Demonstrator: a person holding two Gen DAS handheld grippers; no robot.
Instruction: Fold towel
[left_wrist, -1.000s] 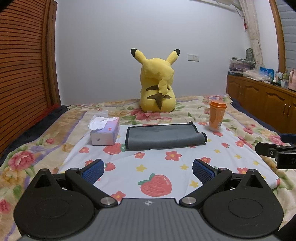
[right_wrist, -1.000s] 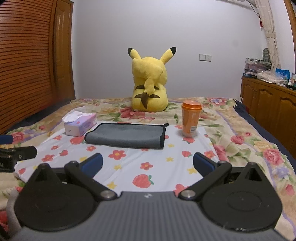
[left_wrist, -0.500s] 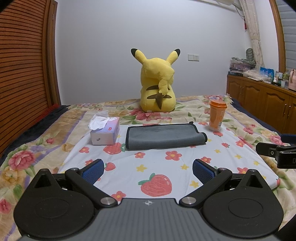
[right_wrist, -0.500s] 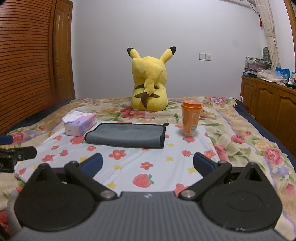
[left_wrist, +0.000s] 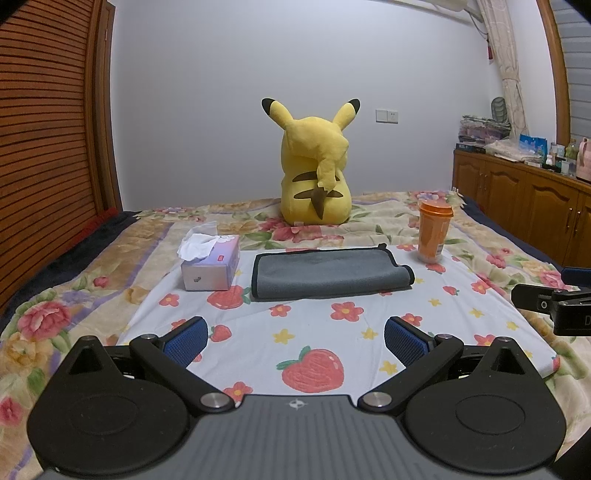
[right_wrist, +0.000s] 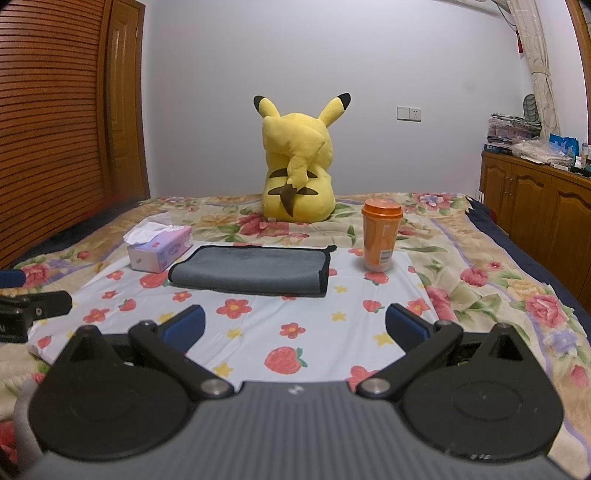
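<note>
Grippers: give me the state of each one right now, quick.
Left gripper: open, holding nothing, short of the grey towel.
Right gripper: open, holding nothing.

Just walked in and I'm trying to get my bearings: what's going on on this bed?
A person holds two grippers above a strawberry-print cloth on the bed. The left gripper and right gripper are both open and hold nothing. Ahead lies a grey towel, already folded over, with neither gripper touching it. A tissue box sits to its left, an orange cup to its right, and a yellow plush toy behind.
</note>
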